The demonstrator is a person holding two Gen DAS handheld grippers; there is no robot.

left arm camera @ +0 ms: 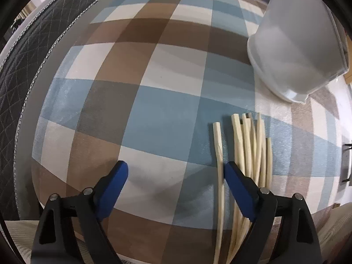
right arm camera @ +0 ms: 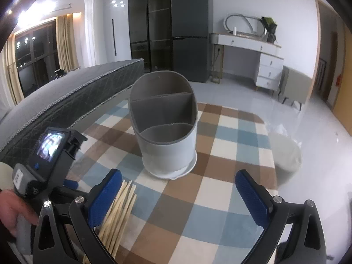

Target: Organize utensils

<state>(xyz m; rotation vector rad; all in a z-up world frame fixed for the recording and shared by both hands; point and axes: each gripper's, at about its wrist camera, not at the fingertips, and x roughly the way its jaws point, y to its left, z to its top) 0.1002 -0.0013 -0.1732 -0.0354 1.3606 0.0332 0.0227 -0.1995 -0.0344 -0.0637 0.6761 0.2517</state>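
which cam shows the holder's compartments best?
Right wrist. It looks down into the utensil holder on the checked tablecloth, showing its open top, dividers and empty compartments. Left wrist shows only the outer wall and base at the frame's upper right; no interior visible.

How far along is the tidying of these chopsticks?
Barely begun. Done: nothing; the holder looks empty. In hand: the open left gripper straddles one stray chopstick without gripping; the right gripper is open, empty. Left: the whole chopstick bundle on the tablecloth.

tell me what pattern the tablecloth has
The tablecloth is a check of blue, brown and cream squares, clearest in the left wrist view.
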